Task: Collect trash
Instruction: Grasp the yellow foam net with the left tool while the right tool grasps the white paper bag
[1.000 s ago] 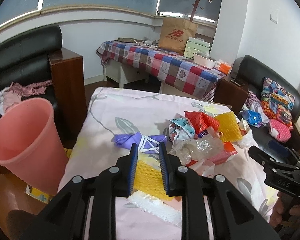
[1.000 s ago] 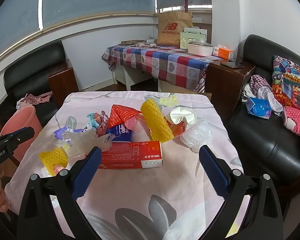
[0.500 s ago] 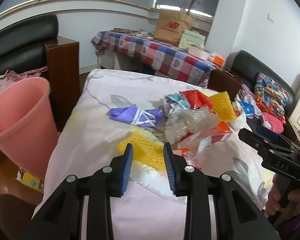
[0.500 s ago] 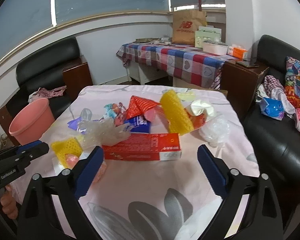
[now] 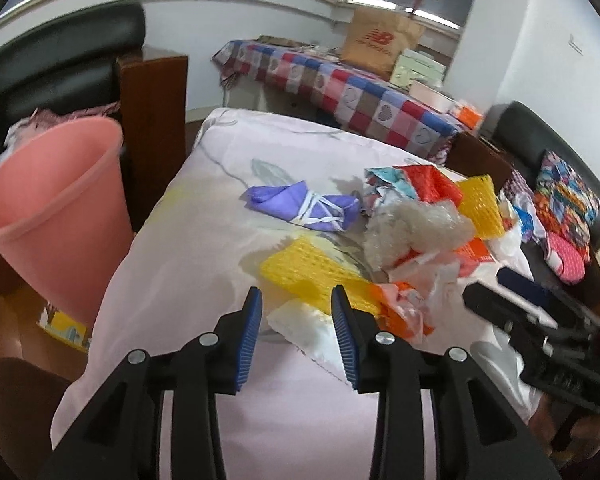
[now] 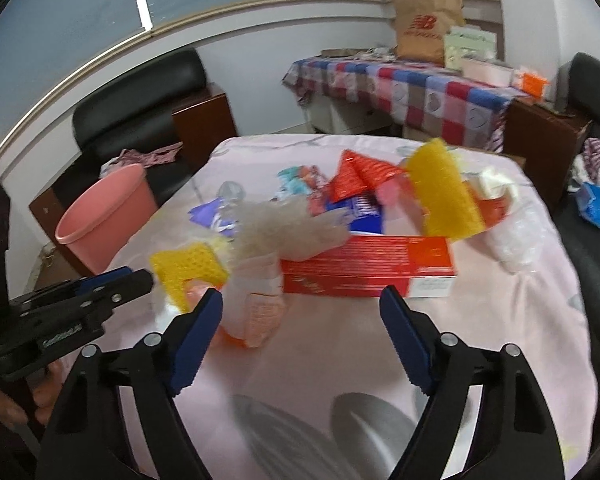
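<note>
A heap of trash lies on the pink-clothed table [image 5: 204, 240]: a yellow foam net [image 5: 308, 272], a white foam piece [image 5: 304, 320], a purple wrapper [image 5: 300, 208], clear crumpled plastic [image 5: 412, 228], a red carton [image 6: 368, 268] and a second yellow net [image 6: 444, 196]. My left gripper [image 5: 296, 336] is open, empty, its jaws either side of the white foam piece just short of the yellow net. My right gripper [image 6: 300, 336] is wide open and empty, in front of the red carton. A pink bin [image 5: 48, 216] stands on the floor left of the table.
Black armchairs [image 5: 60, 64] and a wooden side cabinet [image 5: 152, 120] stand behind the bin. A checkered table [image 5: 340, 88] with bags and boxes is at the back. A black sofa [image 5: 548, 152] with cushions is to the right.
My left gripper's jaws have opened wider and it has pulled back and left, so the yellow net now lies beyond its tips. My right gripper has moved in toward the heap.
</note>
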Demonstrator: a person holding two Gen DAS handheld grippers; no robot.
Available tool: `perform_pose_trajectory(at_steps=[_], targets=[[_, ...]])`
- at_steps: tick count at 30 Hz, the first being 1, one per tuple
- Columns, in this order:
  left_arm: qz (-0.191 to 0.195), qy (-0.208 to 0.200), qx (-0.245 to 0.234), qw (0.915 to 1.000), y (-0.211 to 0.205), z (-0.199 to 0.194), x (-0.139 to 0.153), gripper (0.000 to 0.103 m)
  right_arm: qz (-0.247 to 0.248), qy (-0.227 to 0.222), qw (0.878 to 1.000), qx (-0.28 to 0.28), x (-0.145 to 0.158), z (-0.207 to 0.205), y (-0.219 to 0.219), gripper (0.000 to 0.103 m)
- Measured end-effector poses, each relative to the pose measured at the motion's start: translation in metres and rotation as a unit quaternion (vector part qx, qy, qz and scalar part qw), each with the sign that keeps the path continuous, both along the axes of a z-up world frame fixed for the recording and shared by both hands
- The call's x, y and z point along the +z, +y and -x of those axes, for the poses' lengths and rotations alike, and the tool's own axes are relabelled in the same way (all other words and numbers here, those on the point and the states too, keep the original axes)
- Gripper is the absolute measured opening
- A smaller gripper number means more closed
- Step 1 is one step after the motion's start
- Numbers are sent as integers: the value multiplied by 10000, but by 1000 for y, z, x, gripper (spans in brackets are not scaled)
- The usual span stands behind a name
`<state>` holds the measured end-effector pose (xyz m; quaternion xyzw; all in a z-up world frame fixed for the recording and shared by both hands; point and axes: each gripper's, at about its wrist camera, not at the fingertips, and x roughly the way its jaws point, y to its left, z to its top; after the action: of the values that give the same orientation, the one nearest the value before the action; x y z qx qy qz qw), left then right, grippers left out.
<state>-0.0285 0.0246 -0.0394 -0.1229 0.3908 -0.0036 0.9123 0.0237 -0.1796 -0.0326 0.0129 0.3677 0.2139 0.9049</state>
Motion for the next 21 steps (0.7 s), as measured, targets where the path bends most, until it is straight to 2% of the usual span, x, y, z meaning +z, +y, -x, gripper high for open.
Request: perform_pose_trajectory(at_steps=[2, 7, 14, 18, 21], targets=[[141, 98, 99, 9998, 3, -5, -1, 40, -22, 58, 10000, 72, -2, -1, 5, 81], [480, 347, 256, 9979, 6, -20, -5, 40, -41, 199, 9996, 215, -6, -5, 15, 74], [573, 604, 378, 9958, 3, -39, -13, 40, -142, 460, 9983, 321, -14, -15, 19, 60], [603, 713, 375, 9949, 1, -43, -18, 38, -179, 486, 9977, 427, -15, -15, 24, 50], [595, 698, 379, 9951, 1, -44, -19, 28, -259, 499, 9970, 531, -14, -13, 27, 39]])
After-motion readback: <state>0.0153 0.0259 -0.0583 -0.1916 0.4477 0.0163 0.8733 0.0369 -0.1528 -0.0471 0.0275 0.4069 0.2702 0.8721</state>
